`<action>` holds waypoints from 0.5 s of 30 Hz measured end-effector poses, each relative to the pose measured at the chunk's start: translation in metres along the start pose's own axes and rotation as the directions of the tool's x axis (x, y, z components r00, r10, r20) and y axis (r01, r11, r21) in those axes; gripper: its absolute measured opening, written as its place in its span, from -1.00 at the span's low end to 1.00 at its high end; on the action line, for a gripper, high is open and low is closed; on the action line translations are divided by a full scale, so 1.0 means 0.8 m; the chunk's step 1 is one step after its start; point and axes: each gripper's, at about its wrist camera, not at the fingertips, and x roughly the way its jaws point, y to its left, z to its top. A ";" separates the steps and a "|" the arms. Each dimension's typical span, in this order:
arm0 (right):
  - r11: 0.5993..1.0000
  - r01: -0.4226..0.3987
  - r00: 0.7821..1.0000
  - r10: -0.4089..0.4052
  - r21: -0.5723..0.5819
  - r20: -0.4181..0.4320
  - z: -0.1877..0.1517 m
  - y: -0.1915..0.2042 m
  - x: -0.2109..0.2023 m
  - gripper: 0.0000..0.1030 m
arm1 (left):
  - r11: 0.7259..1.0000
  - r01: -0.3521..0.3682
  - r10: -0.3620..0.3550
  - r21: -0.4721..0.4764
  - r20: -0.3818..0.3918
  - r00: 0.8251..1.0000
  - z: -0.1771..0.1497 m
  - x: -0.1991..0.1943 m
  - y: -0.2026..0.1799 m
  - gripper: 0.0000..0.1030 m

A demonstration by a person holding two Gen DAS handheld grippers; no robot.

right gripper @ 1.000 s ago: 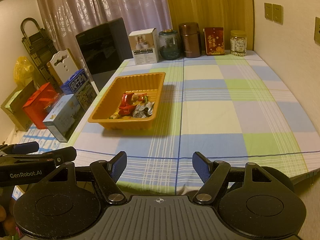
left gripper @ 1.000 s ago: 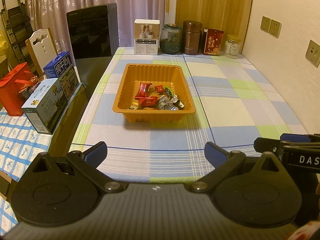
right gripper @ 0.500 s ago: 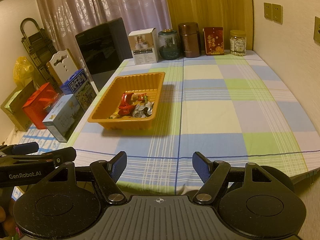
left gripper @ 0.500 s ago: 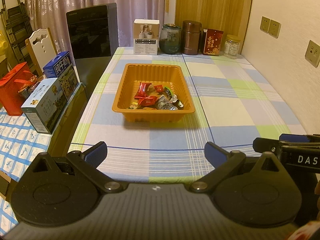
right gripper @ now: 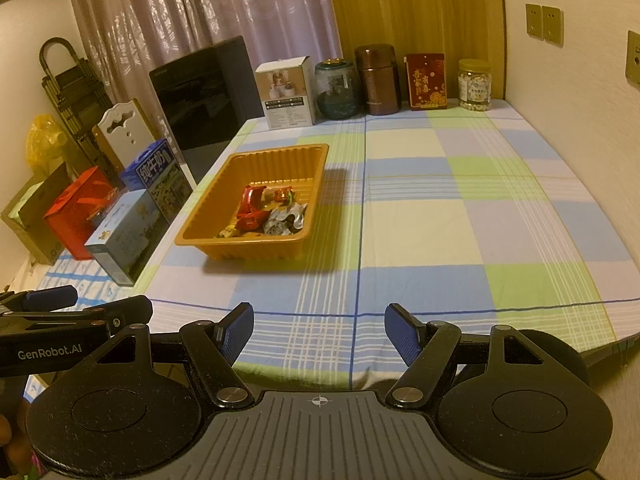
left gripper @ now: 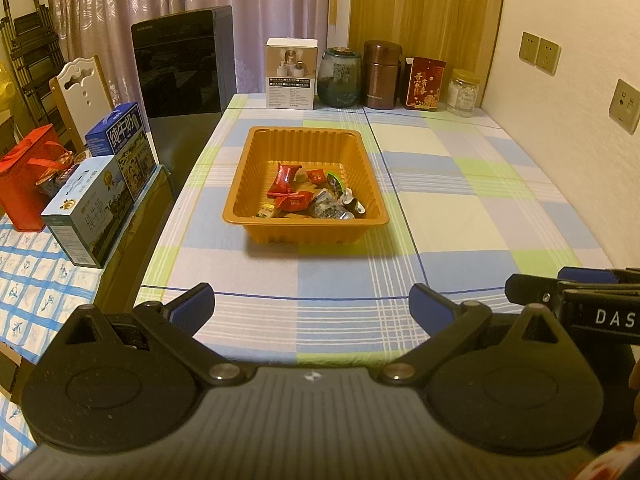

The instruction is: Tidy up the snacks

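An orange plastic tray (left gripper: 248, 168) stands on the checked tablecloth, also in the right wrist view (right gripper: 208, 208). Several wrapped snacks (left gripper: 308, 198) lie in its near half: red wrappers, silver ones, a small yellow one; they also show in the right wrist view (right gripper: 268, 212). My left gripper (left gripper: 312, 308) is open and empty, held at the table's near edge in front of the tray. My right gripper (right gripper: 319, 330) is open and empty at the near edge, right of the tray. Each gripper shows at the edge of the other's view.
A white box (left gripper: 291, 73), a glass jar (left gripper: 339, 77), a brown canister (left gripper: 382, 75), a red tin (left gripper: 425, 84) and a small jar (left gripper: 463, 92) line the far edge. Milk cartons (left gripper: 96, 204), a red bag (left gripper: 24, 172) and a black appliance (left gripper: 182, 64) stand left. A wall runs along the right.
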 end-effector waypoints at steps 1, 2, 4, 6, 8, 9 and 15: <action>1.000 0.001 1.000 -0.001 0.000 0.000 0.000 0.000 0.000 0.40 | 1.000 0.000 0.000 0.000 0.000 1.000 0.000 0.000 0.000 0.99; 1.000 0.000 1.000 0.000 0.000 0.000 0.000 0.000 0.000 0.40 | 1.000 0.000 0.000 -0.001 0.000 1.000 0.000 0.000 0.000 0.99; 1.000 0.000 1.000 0.000 0.000 0.000 0.000 0.000 0.000 0.40 | 1.000 0.001 -0.001 0.000 -0.001 1.000 -0.001 0.000 -0.001 0.99; 1.000 -0.001 1.000 0.001 0.000 0.000 0.000 0.000 0.000 0.40 | 1.000 0.000 0.000 -0.001 0.000 1.000 0.000 0.000 -0.001 0.99; 1.000 -0.001 1.000 0.001 0.000 0.000 0.000 0.000 0.000 0.40 | 1.000 0.002 -0.002 -0.001 -0.001 1.000 -0.001 0.000 -0.001 0.99; 1.000 0.000 1.000 0.000 -0.001 0.000 -0.001 0.000 0.000 0.40 | 1.000 0.002 -0.002 0.000 0.000 1.000 -0.001 0.000 -0.001 0.99; 1.000 -0.001 1.000 0.001 0.000 -0.001 -0.001 -0.001 0.000 0.40 | 1.000 0.005 -0.005 -0.001 0.001 1.000 -0.001 0.003 -0.003 0.99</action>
